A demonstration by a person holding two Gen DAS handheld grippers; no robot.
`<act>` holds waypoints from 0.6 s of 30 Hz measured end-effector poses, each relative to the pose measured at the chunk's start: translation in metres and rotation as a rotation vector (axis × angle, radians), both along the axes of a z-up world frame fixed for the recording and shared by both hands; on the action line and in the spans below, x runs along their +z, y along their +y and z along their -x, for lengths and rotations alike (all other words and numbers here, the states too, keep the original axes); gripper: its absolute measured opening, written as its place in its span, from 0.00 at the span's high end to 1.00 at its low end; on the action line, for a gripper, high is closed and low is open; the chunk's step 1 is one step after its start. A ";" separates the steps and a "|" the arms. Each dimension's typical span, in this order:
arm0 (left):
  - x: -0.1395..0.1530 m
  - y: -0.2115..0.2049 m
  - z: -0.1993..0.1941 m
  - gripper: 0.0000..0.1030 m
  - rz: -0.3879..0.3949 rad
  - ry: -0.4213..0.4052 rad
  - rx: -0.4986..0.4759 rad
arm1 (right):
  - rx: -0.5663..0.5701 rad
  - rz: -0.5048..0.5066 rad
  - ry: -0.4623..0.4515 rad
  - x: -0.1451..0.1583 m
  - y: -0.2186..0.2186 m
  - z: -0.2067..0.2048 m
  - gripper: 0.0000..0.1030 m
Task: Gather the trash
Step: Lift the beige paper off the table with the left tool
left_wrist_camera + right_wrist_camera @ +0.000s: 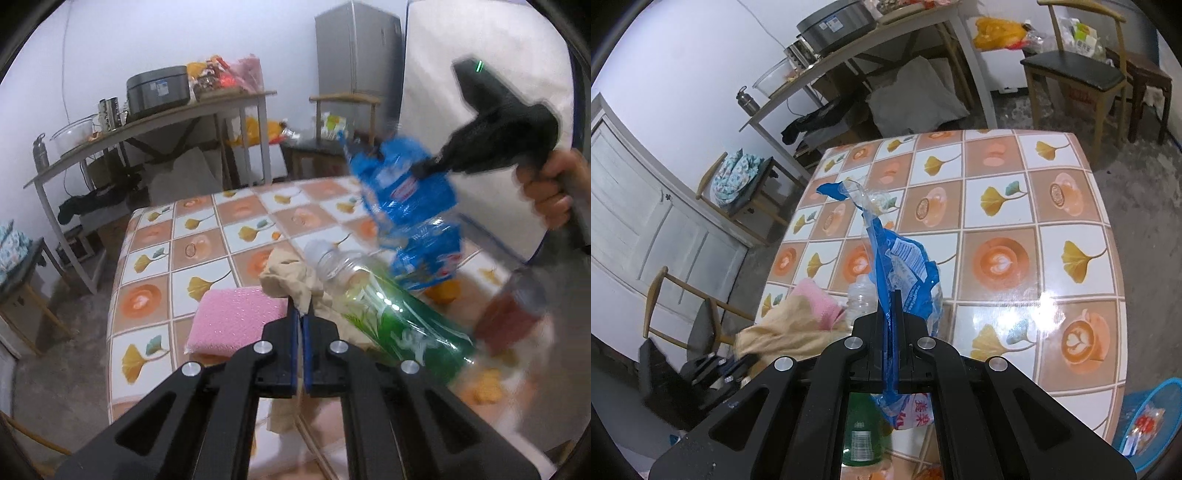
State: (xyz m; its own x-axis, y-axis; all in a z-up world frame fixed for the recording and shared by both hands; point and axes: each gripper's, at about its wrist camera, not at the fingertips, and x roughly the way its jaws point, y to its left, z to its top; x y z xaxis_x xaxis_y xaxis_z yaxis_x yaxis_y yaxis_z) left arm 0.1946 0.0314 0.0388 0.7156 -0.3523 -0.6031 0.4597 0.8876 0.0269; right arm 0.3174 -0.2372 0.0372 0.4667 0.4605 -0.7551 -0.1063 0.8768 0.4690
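My right gripper (894,295) is shut on a crumpled blue plastic wrapper (905,258) and holds it above the patterned table (1015,206). In the left wrist view the wrapper (410,206) hangs from the right gripper (424,170) over a green plastic bottle (391,314) lying on the table. My left gripper (302,310) is shut on a beige cloth (291,280) beside a pink sponge (236,321). The left gripper (731,369) shows at the lower left of the right wrist view, on the cloth (783,328).
A blue mesh bin (1148,421) with trash stands on the floor at the table's near right corner. A brown-labelled bottle (513,310) lies blurred on the right. Wooden chairs (1075,70), a long shelf table (147,129) and a fridge (354,51) surround the table.
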 end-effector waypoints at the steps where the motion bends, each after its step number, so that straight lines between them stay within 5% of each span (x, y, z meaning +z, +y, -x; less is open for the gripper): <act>1: 0.005 0.004 0.007 0.98 0.015 -0.001 -0.002 | 0.000 -0.002 -0.001 0.000 0.000 0.000 1.00; 10: 0.035 0.034 0.052 0.98 0.090 0.039 -0.017 | -0.004 -0.027 -0.017 0.006 -0.005 0.010 1.00; 18: 0.022 0.026 0.069 0.98 -0.024 0.096 -0.076 | -0.008 -0.042 -0.016 0.006 -0.008 0.014 1.00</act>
